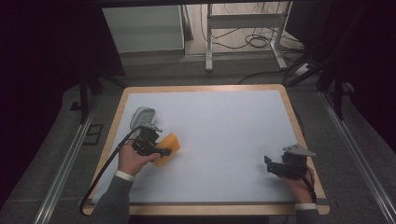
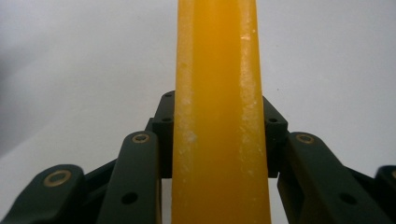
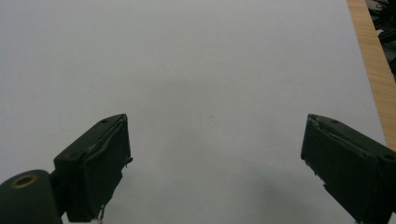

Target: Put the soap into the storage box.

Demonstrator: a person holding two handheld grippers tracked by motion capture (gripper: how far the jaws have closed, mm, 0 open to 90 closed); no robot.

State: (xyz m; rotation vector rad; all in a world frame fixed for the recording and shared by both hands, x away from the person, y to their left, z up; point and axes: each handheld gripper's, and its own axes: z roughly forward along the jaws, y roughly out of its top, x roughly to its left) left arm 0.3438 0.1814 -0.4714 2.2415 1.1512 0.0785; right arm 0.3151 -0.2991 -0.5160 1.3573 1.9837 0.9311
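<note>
At lower left of the high view, the left gripper (image 1: 156,150) has its jaws clamped on an orange block (image 1: 169,148) over the table (image 1: 224,130); it looks light, stiff, faintly waxy, best pinched across its flat faces; the right gripper (image 3: 215,168) jaws stand apart.

Orange block (image 2: 219,116), white table (image 1: 224,135)

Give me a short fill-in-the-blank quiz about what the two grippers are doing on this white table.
1. The left gripper is shut on a flat block coloured ____.
2. The right gripper has its jaws ____, with nothing between them.
3. The tabletop is white with an edge made of ____.
4. The grey device lies on the table near the ____ gripper.

Missing words: orange; open; wood; left
</note>
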